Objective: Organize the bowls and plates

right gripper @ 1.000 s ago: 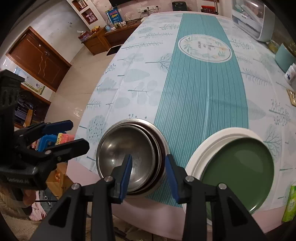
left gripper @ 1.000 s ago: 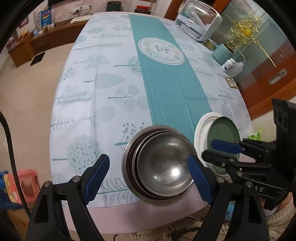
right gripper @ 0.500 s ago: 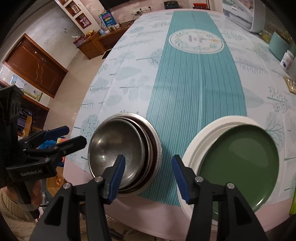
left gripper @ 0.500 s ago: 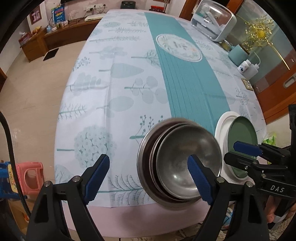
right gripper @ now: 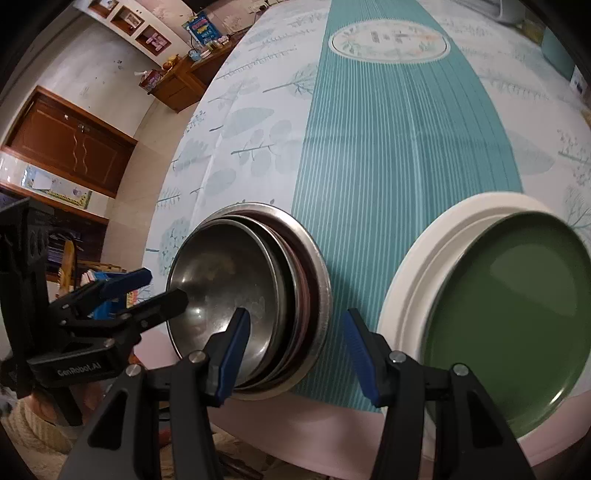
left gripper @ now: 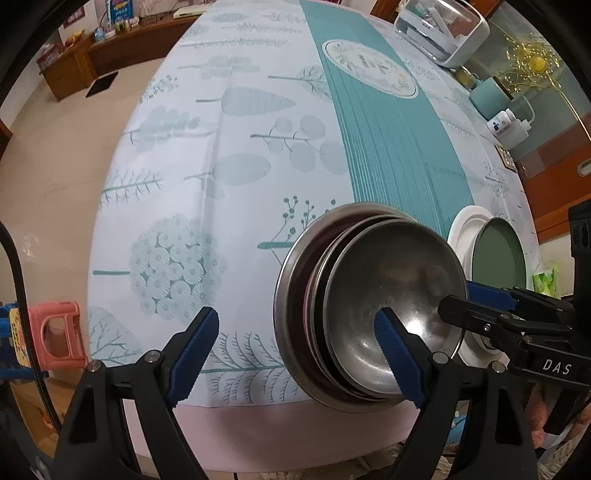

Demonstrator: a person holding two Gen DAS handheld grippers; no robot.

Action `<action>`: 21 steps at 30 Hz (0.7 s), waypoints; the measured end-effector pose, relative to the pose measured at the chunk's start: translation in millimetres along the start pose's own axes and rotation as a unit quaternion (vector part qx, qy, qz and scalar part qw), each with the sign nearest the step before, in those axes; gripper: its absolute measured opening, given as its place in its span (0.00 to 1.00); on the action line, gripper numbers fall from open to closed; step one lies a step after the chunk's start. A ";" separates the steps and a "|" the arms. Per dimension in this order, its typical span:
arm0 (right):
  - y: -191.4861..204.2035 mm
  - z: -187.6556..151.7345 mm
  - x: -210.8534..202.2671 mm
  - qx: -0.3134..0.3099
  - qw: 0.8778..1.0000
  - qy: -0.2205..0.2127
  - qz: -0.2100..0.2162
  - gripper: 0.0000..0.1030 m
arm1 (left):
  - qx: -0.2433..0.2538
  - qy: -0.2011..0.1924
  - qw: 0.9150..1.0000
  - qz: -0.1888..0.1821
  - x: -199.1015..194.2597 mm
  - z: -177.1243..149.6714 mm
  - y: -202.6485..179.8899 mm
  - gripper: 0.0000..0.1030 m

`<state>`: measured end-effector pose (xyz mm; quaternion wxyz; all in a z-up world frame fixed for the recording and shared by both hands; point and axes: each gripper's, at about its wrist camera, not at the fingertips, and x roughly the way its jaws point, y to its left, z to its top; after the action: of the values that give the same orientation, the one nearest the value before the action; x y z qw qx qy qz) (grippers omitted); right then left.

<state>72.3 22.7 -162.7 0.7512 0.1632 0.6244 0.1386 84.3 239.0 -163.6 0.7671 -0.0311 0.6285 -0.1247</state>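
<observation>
A stack of nested steel bowls (left gripper: 373, 306) (right gripper: 251, 295) sits near the table's front edge. Right of it a green plate (right gripper: 506, 317) lies on a white plate (right gripper: 417, 266); both also show in the left wrist view (left gripper: 498, 254). My left gripper (left gripper: 295, 347) is open, with its right finger over the bowls' near rim and its left finger over the tablecloth. My right gripper (right gripper: 295, 350) is open and straddles the right rim of the bowl stack. Neither holds anything.
The table (left gripper: 258, 147) has a leaf-print cloth with a teal runner (right gripper: 399, 147). A white dish box (left gripper: 443, 33), a teal container (left gripper: 491, 96) and bottles (left gripper: 506, 125) stand at the far right. A pink stool (left gripper: 55, 332) stands on the floor at left.
My right gripper has opened wider and closed in on the bowl stack's right rim. My left gripper has shifted left and nearer, so the bowls sit further right in its view.
</observation>
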 end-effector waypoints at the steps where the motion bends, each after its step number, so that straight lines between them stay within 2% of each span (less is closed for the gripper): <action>1: -0.7 0.2 1.5 0.003 1.000 0.002 0.003 0.51 | -0.002 0.003 1.000 -0.004 1.8 -0.1 0.7 0.83; 11: -7.3 1.3 17.1 0.027 0.999 0.025 0.037 0.51 | -0.011 0.022 0.999 -0.028 16.1 0.5 1.9 0.82; 13: -6.4 1.4 18.3 0.024 0.999 0.026 0.038 0.46 | -0.012 0.024 0.999 -0.030 17.7 0.4 2.6 0.81; 15: -5.1 1.3 19.5 0.023 0.999 0.028 0.035 0.46 | -0.014 0.027 0.999 -0.031 19.6 1.1 3.0 0.78; 17: -5.2 0.8 19.0 0.024 0.999 0.028 0.035 0.45 | -0.015 0.031 0.999 -0.036 21.1 1.5 3.3 0.69; 21: -8.0 1.6 19.1 0.028 0.999 0.028 0.031 0.38 | -0.024 0.046 0.997 -0.049 26.8 0.7 5.2 0.60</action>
<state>77.4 23.2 -182.8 0.7238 0.2001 0.6433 0.1488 90.6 237.8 -190.2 0.7296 -0.0751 0.6634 -0.1483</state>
